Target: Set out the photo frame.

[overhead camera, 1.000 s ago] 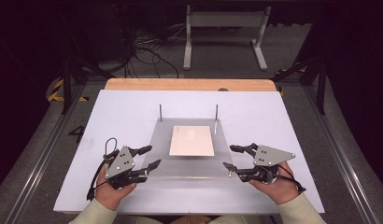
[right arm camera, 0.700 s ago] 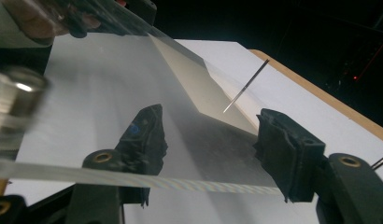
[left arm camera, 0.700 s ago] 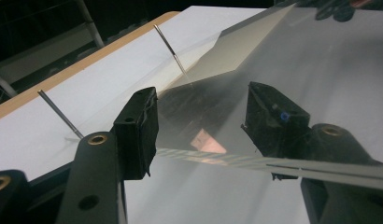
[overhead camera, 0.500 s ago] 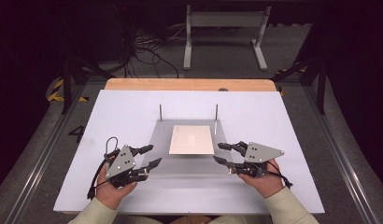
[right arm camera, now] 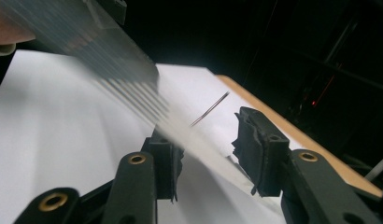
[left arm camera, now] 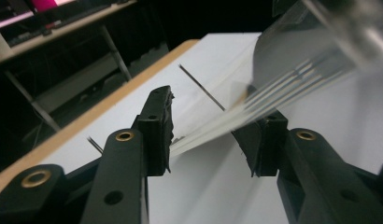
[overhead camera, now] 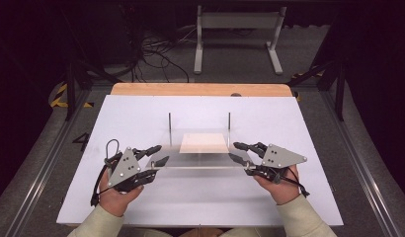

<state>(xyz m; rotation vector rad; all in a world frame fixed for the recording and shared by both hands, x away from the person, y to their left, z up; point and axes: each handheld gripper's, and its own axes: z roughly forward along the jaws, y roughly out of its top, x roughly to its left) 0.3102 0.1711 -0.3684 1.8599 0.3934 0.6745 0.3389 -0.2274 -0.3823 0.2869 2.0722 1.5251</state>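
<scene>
On the table: white board [overhead camera: 141,118] across a wooden tabletop [overhead camera: 200,89], seen from above.
Clear sheet: a transparent panel [overhead camera: 200,155] at the board's centre, in front of two thin upright rods [overhead camera: 169,129]; a pale rectangle [overhead camera: 204,143] shows through it.
Left gripper [overhead camera: 158,155]: jaws wide apart, the sheet's left edge between them, nothing clamped.
Right gripper [overhead camera: 236,152]: jaws wide apart astride the right edge, not gripping.
</scene>
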